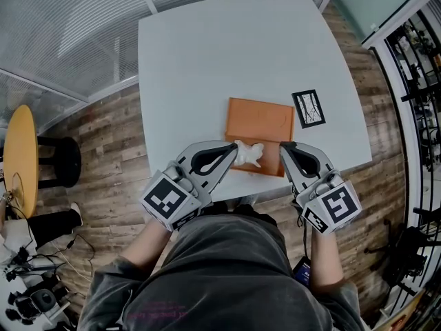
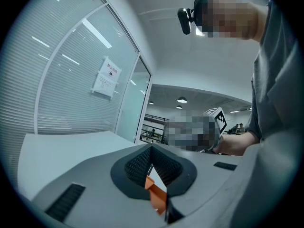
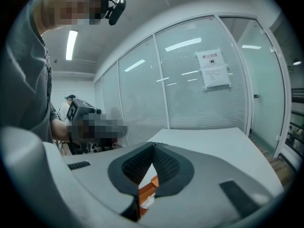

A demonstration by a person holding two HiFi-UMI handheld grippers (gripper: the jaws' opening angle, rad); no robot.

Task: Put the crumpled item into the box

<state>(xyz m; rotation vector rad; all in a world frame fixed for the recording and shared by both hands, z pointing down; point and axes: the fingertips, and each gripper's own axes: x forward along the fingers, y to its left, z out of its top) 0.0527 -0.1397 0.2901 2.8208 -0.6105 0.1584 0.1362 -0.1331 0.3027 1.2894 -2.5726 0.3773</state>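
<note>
Resting on the box: crumpled item between two closed claws

Head view. A flat orange box [image 1: 262, 119] lies on the white bench [image 1: 207, 61], towards its near edge. The white crumpled item [image 1: 249, 153] sits on the near part of the box, on top of its surface. A card printed with a black-bordered marker [image 1: 308, 108] lies on the bench just beside the far right corner of the box.

The left claw [image 1: 233, 150] points in from the left. Its tip is at the left edge of the crumpled item; whether it actually touches cannot be told. The right claw [image 1: 284, 147] points in from the right, with its tip over the right near corner of the box and apart from the item.

Gripper views. In each view the two jaws meet at their tips, leaving only the loop-shaped gap behind them. Neither claw grips anything. Through the left gap a strip of orange box and pale bench shows. Through the right gap the orange box shows, with a small white patch below it.
</note>
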